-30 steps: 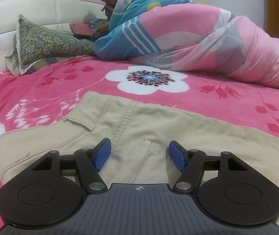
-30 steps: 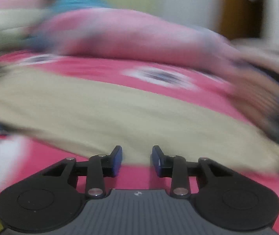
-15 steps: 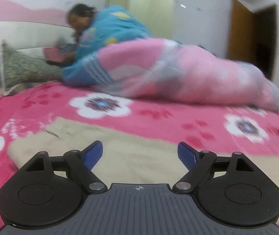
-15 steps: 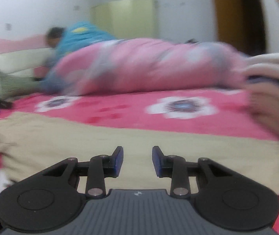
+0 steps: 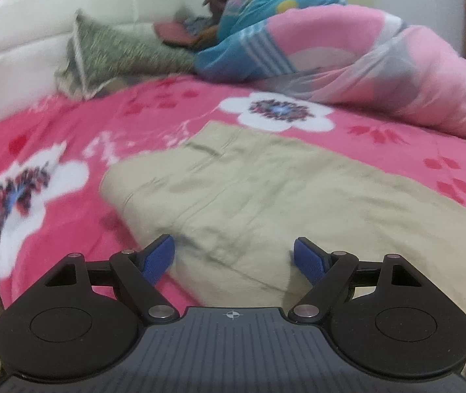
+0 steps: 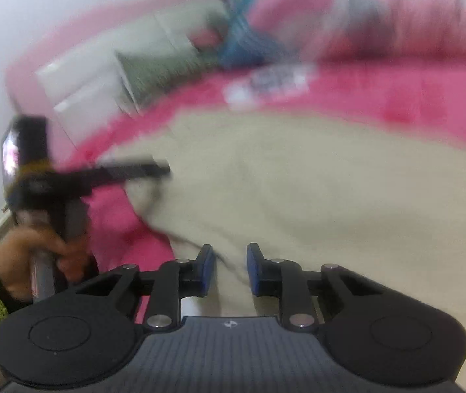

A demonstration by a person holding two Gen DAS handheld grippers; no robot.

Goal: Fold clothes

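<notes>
My left gripper stands wide open over the near edge of the beige trousers, flat on the pink bedspread with free room around, while my right gripper is closing, pads not yet pressing the cloth.

A pair of beige corduroy trousers lies spread on the pink flowered bed — behind it a person under a pink quilt, and to their left a green patterned pillow against the white padded headboard.
</notes>
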